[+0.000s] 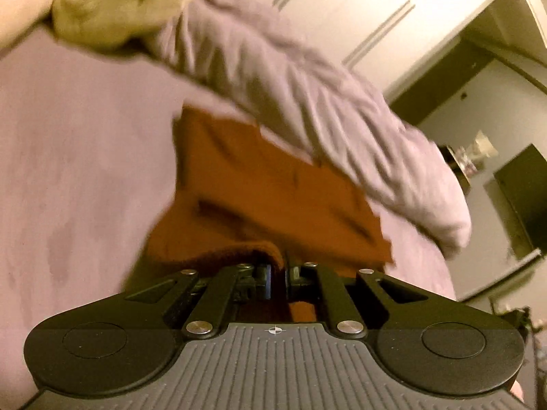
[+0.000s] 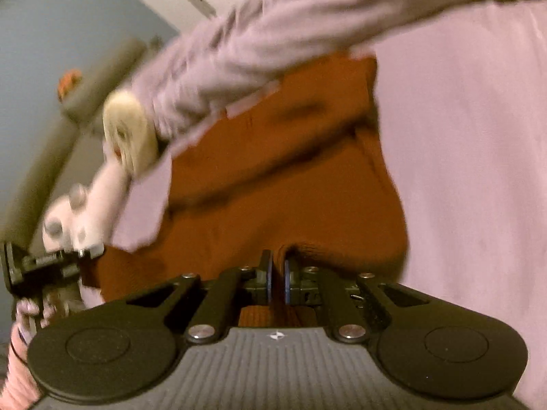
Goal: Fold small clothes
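Observation:
A rust-orange knitted garment [image 1: 259, 184] lies on a lilac bed sheet [image 1: 78, 157], and its far edge reaches a rumpled lilac duvet [image 1: 307, 95]. My left gripper [image 1: 278, 268] is shut on the garment's near hem, which bunches up between the pads. In the right wrist view the same garment [image 2: 290, 188] spreads ahead, and my right gripper [image 2: 277, 273] is shut on its near edge. My left gripper [image 2: 92, 256] shows there at the far left, pinching another part of that edge, with a person's hand [image 2: 24, 311] behind it.
A cream plush toy [image 1: 126, 3] rests at the head of the bed beside the duvet, also seen as plush toy [image 2: 130, 133]. White wardrobe doors [image 1: 359, 10] stand behind the bed. A dark cabinet [image 1: 523, 198] with small items on top is at the right.

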Available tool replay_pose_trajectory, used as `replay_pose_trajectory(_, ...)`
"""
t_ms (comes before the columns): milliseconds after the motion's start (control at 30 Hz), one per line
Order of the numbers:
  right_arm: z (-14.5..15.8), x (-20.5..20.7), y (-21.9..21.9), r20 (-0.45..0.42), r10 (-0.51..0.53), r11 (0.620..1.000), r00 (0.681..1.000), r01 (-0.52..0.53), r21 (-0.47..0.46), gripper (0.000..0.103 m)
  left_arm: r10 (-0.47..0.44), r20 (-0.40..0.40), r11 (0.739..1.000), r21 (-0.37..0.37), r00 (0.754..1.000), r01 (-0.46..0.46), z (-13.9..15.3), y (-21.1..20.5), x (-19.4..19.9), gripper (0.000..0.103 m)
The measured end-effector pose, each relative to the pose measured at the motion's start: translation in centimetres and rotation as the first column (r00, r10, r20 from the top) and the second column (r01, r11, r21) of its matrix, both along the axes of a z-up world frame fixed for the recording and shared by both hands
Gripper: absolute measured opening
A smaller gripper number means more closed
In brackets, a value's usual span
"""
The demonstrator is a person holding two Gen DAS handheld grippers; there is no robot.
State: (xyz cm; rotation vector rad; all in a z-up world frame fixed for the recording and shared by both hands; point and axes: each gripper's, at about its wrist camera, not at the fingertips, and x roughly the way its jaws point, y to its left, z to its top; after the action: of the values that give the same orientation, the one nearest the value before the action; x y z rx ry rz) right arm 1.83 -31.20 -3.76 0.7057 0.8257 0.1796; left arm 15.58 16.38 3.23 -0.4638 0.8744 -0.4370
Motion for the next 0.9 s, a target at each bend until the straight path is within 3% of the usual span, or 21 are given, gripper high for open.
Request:
replay_pose_trajectory(167, 1.3, 5.6, -1.8, 0.109, -0.119, 0.991, 0.987, 0.126, -0.054, 0.006, 0.103, 0.006, 0.994, 0.021, 0.995, -0.103, -1.3, -0.9, 5.6, 0.008)
replay_pose_trajectory(367, -0.9, 11.6, -2.8, 0.100, -0.189, 0.969, 0.977, 0.202, -0.141, 0.010, 0.244, -0.058, 0.966, 0.106, 0.968, -0.237, -5.2, -0.6, 9.7, 0.012)
replay_pose_trajectory(433, -1.4, 11.4, -3.0, 0.132, -0.194, 0.946, 0.972, 0.221, -0.238, 0.013, 0.231, -0.004, 0.964, 0.138, 0.973, -0.228, -5.4, -0.4, 9.4, 0.021)
replay_pose_trajectory(467, -1.4, 11.3, -3.0, 0.152, -0.187, 0.934, 0.971, 0.223, -0.278, 0.016, 0.219, 0.033, 0.960, 0.173, 0.975, -0.221, -5.4, -0.5, 9.0, 0.036)
replay_pose_trajectory(533, -1.5, 10.6, -3.2, 0.191, -0.165, 0.921, 0.968, 0.220, -0.322, 0.032, 0.176, 0.112, 0.950, 0.241, 0.978, -0.199, -5.2, -0.5, 8.1, 0.056)
replay_pose_trajectory(567, -1.6, 10.1, -3.3, 0.205, -0.150, 0.915, 0.967, 0.215, -0.340, 0.036, 0.136, 0.131, 0.951, 0.260, 0.982, -0.167, -5.2, -0.6, 7.8, 0.061)
replay_pose_trajectory(667, -2.2, 9.7, -2.9, 0.213, -0.070, 0.896, 0.975, 0.155, -0.415, 0.050, 0.013, 0.085, 0.954, 0.297, 0.996, -0.038, -6.2, -1.0, 8.3, 0.063)
replay_pose_trajectory(767, -2.8, 10.4, -2.3, 0.201, -0.023, 0.890, 0.979, 0.111, -0.443, 0.050, 0.006, 0.044, 0.943, 0.331, 0.999, -0.020, -7.3, -1.3, 9.2, 0.064)
replay_pose_trajectory(900, -2.7, 11.8, -0.6, 0.203, 0.060, 0.882, 0.977, 0.043, -0.468, 0.050, -0.006, 0.000, 0.957, 0.291, 1.000, 0.005, -8.2, -1.3, 10.3, 0.069)
